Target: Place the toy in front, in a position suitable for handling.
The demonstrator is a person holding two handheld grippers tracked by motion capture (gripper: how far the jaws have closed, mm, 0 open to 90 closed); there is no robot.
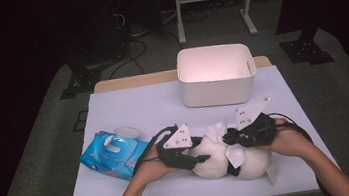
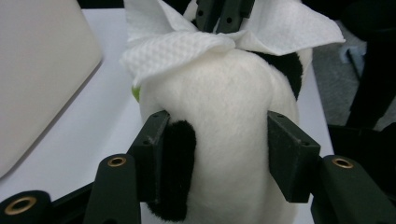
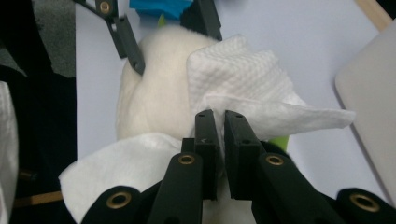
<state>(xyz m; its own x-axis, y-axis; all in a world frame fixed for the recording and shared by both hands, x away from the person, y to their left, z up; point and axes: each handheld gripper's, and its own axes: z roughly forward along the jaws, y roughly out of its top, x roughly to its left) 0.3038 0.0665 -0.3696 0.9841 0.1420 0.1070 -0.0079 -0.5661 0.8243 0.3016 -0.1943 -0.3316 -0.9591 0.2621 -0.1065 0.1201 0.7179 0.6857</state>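
A white plush toy with black patches lies on the white table near the front edge. My left gripper comes at it from the left, and its pads press the toy from both sides, one pad on a black patch. My right gripper sits on top of the toy from the right, shut on a white textured wipe. The wipe is draped over the toy, pinched between my right gripper's jaws. In the left gripper view the wipe folds over the toy's far end.
A white plastic bin stands behind the toy at the table's back. A blue pack of wipes with its flap open lies to the left of my left hand. The table's edges drop to grey carpet.
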